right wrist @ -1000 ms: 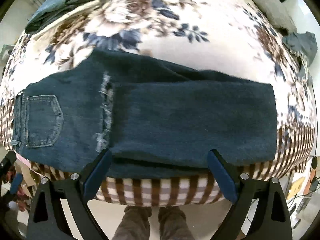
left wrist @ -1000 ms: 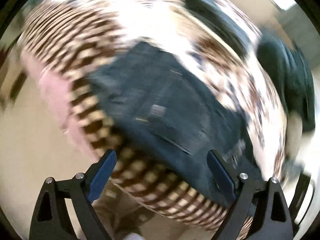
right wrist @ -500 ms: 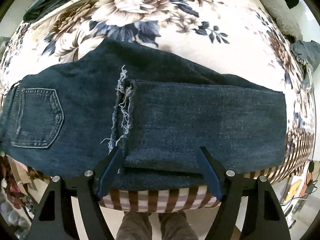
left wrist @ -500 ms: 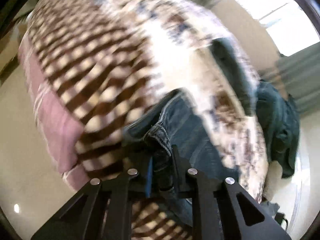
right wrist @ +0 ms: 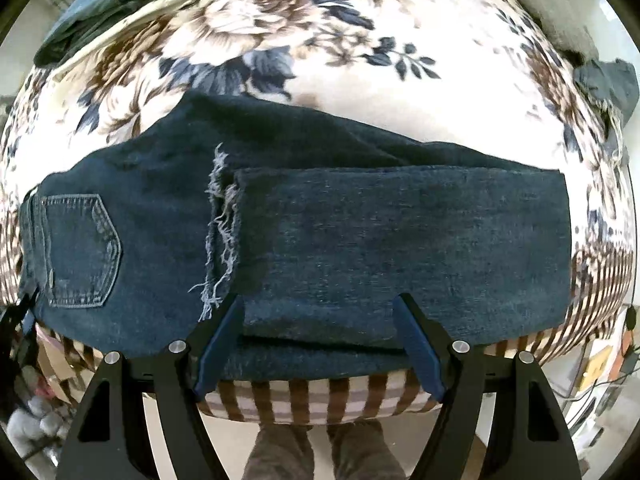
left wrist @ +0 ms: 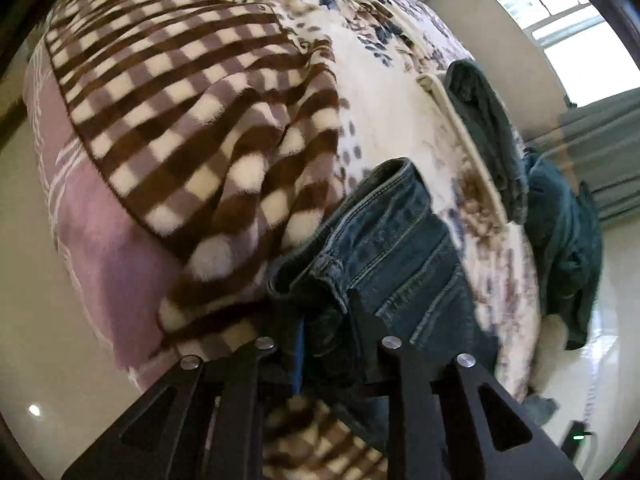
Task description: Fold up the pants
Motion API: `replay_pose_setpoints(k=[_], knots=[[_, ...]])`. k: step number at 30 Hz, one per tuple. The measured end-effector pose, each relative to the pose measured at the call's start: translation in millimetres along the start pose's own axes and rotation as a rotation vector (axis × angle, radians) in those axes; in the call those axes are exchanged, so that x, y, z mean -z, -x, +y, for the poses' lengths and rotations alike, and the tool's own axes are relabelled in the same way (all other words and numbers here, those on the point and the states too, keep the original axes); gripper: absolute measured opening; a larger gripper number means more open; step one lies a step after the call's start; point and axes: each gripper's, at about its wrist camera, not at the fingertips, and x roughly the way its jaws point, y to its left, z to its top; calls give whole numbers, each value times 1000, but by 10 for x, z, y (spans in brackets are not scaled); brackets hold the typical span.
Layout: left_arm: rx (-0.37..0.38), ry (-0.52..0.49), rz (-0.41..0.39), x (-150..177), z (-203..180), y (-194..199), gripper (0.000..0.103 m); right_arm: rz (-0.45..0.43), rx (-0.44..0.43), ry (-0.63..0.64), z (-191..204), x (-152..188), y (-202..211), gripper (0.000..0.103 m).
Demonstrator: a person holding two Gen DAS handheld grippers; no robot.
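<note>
Dark blue jeans (right wrist: 360,232) lie across the bed's near edge, legs folded back so the frayed hems (right wrist: 220,232) rest near the back pocket (right wrist: 80,248). My left gripper (left wrist: 326,320) is shut on the jeans' waistband (left wrist: 384,232) at the bed's corner. My right gripper (right wrist: 320,312) is open, its fingers straddling the near edge of the folded legs, just above the fabric.
The bed has a floral blanket (right wrist: 280,40) with a brown checked border (left wrist: 180,100) and a pink sheet (left wrist: 100,260) below. Dark green clothes (left wrist: 560,232) are piled at the far side. A person's legs (right wrist: 320,452) stand at the bed's edge.
My left gripper swung to the waistband and shut on it. My right gripper moved closer to the folded legs and narrowed a little, still open.
</note>
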Motion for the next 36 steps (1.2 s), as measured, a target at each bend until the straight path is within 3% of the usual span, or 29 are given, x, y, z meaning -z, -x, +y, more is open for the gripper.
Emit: replay_pose_setpoints(k=[2,3,4,9,11,12,13,15,21,25,29,32,33,36], knots=[[-5,23,-17,20,2,120,51,3,-3,-15,-46,-4,-12,79],[-12,30,-34,41,1,176,72,8,-5,-20,-70,-1,-25,79],[-12,41,-49,69,14,209,77,13,-6,-24,-92,-2,-38,79],[-12,81,19,105,58,-130,76,19,-4,-18,-112,13,-57,79],[-28,46,11,84,-17,-256,73,17,-4,-20,-116,20,-59,79],[-30,17,-9,74,-68,-278,55,16,-2,-21,-122,15,-61,79],[-50,-23,-26,47,-141,-298,45,15,-2,-23,-127,8,-63,79],[-43,-38,-50,13,-194,-300,38,12,-2,-27,-124,6,-71,79],[-53,-79,-138,136,-303,-45,31,20,-4,-23,-124,-32,-129,79],[-34,-163,-205,239,-528,182,30,26,-10,-26,-125,-22,-159,79],[-63,-186,-211,220,-591,119,30,22,-14,-31,-134,-27,-162,79],[-76,-143,-182,135,-543,-45,34,25,-13,-33,-161,-39,-161,79],[-64,-120,-156,96,-479,-150,43,27,-15,-37,-175,-40,-166,79],[-53,-58,-91,43,-302,-406,43,31,-17,-39,-233,-42,-172,79]])
